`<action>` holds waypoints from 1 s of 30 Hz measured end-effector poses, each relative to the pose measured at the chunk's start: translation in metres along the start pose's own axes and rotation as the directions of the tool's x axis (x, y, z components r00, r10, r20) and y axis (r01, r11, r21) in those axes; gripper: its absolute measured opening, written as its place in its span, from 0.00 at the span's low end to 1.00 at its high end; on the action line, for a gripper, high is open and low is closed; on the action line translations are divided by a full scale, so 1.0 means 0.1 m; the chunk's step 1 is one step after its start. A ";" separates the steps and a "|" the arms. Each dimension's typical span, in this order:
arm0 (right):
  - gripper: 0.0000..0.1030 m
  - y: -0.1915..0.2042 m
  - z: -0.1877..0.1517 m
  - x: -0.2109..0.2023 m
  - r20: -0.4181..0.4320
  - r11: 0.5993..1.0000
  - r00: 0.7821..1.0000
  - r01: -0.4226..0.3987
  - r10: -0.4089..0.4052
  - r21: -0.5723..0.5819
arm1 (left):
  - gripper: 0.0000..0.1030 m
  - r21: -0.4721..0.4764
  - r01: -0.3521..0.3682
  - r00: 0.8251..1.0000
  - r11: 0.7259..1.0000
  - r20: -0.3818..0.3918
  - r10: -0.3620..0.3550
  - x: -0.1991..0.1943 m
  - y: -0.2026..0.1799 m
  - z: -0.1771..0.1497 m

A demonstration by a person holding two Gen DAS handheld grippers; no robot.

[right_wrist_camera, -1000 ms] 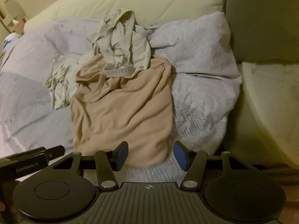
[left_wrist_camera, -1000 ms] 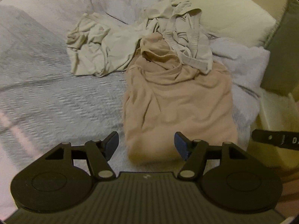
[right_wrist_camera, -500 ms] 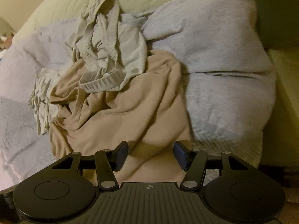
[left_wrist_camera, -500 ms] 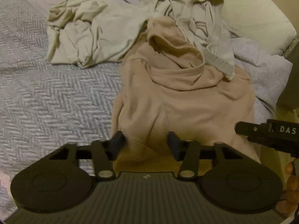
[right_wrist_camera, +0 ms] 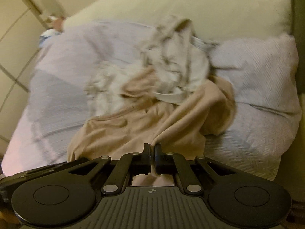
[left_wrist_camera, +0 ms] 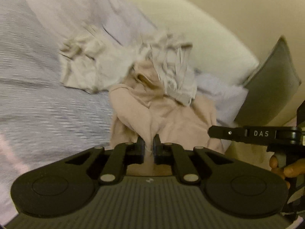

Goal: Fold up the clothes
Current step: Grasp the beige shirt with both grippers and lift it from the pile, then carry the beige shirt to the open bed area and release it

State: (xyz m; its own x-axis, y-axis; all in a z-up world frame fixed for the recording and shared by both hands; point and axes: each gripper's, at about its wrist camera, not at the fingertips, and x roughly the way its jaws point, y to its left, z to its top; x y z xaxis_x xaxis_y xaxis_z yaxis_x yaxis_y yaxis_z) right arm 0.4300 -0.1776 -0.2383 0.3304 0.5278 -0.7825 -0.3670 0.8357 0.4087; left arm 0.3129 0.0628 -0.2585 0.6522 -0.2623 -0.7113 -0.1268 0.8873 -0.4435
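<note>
My left claw [left_wrist_camera: 149, 143] is clamped on the near hem of the tan shirt [left_wrist_camera: 177, 122]; a thin fold of cloth stands pinched between the pads. The jaws are closing the last bit onto it. My right claw [right_wrist_camera: 152, 149] is likewise clamped on the same hem, with a ridge of tan cloth [right_wrist_camera: 133, 131] pulled taut up from its tips toward 1 o'clock.

From the left claw, the shirt runs away toward 12 o'clock across the grey bedspread [left_wrist_camera: 47, 114]. Its long axis points straight out from me, hem near, neck far. In the left view my right claw's finger [left_wrist_camera: 247, 133] shows at 3 o'clock, level with the hem, so both claws hold the near edge side by side, neither nearer the neck.

At the far end, at 12 to 1 o'clock, a pale grey garment [left_wrist_camera: 177, 76] lies on top of the shirt's neck. Another cream garment [left_wrist_camera: 89, 70] lies crumpled at 11 o'clock, touching the shirt's far left corner. Beyond them a cream pillow [left_wrist_camera: 200, 38], and a dark cushion [left_wrist_camera: 270, 87] at 2 o'clock.

Judgement: pulling the hem toward me, along that axis, should slide the shirt out from under the grey garment. That garment may drag along. Both views are blurred, so fine folds are unclear.
</note>
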 end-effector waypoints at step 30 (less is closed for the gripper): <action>0.01 5.23 -1.34 -1.83 -0.170 0.397 0.465 -0.859 0.869 -0.324 | 0.04 -0.260 -0.419 0.409 0.870 0.801 0.437 -7.01 0.24 -1.70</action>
State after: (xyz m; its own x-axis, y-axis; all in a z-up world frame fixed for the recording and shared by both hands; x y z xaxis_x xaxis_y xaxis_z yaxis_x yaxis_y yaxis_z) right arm 0.0611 0.1426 0.0557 -0.3128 0.9456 -0.0890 -0.7108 -0.1709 0.6823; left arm -0.2746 0.2038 0.1369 0.8100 0.5844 -0.0479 -0.5784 0.7829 -0.2293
